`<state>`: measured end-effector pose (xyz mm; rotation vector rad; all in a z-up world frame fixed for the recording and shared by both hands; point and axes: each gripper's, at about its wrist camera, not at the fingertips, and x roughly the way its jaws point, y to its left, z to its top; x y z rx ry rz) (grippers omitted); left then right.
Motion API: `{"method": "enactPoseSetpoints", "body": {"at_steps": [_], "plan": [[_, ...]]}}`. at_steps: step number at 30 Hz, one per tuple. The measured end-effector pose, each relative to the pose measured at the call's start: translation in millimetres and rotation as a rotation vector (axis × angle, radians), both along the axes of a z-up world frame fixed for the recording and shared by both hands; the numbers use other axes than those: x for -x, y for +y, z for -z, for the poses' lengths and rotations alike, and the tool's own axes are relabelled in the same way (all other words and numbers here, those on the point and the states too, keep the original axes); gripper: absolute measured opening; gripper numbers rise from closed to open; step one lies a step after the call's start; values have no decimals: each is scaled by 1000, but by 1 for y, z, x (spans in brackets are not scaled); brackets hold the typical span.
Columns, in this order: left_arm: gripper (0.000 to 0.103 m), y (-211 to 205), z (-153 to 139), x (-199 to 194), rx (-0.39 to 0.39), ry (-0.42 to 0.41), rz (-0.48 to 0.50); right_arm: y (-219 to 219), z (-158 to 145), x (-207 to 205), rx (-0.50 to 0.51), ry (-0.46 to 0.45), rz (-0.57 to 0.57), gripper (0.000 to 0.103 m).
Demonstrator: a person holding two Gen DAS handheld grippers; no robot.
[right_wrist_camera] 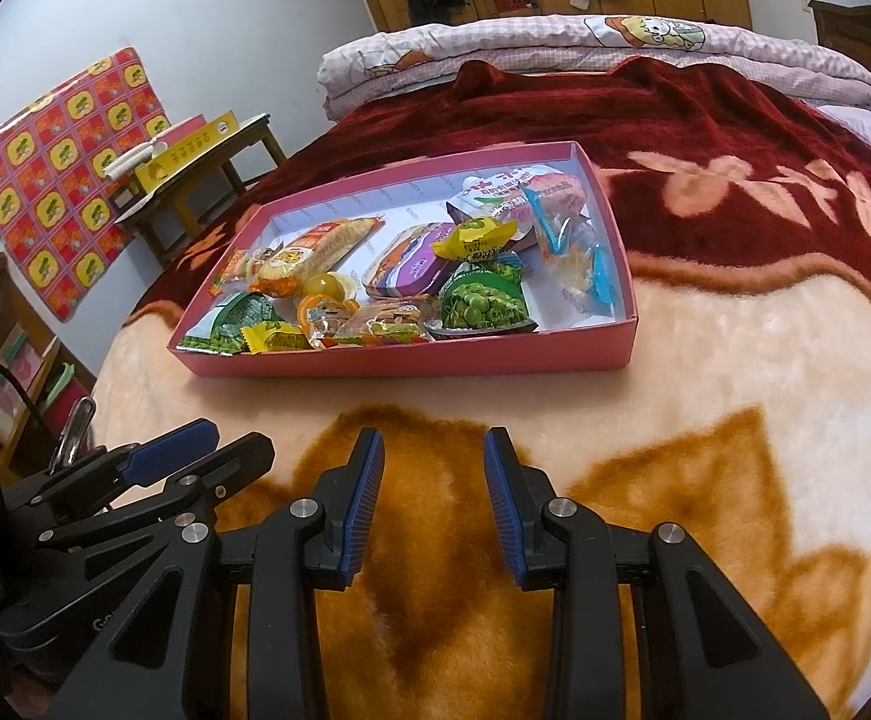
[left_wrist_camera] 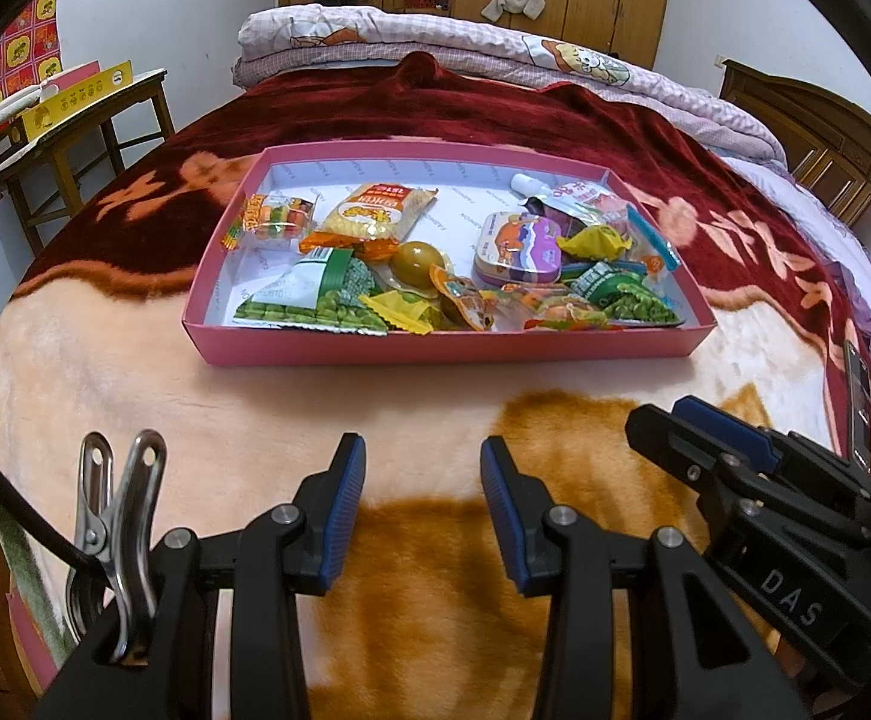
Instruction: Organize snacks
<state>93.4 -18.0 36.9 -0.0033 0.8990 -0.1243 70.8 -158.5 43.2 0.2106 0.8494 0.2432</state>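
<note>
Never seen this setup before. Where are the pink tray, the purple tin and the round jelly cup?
pink tray (left_wrist_camera: 435, 349), left wrist view, front wall.
purple tin (left_wrist_camera: 516, 249), left wrist view, lid.
round jelly cup (left_wrist_camera: 412, 262), left wrist view, dome top.

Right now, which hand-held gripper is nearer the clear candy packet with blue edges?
Right. The right hand-held gripper sits nearer the tray end holding the clear candy packet with blue edges; the left hand-held gripper is farther along.

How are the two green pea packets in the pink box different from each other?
The left pea packet lies at the box's left front with a white panel facing up; the right pea packet lies at the right front and shows no white. The left one looks wider. Both show green peas and lie inside the pink box.
</note>
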Motion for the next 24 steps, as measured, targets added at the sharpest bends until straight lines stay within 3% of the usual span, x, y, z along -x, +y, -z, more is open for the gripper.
{"method": "enactPoseSetpoints", "body": {"at_steps": [24], "plan": [[42,-1,5,-1,-4,8,2,-2,3,0,0,6,1,36]]}}
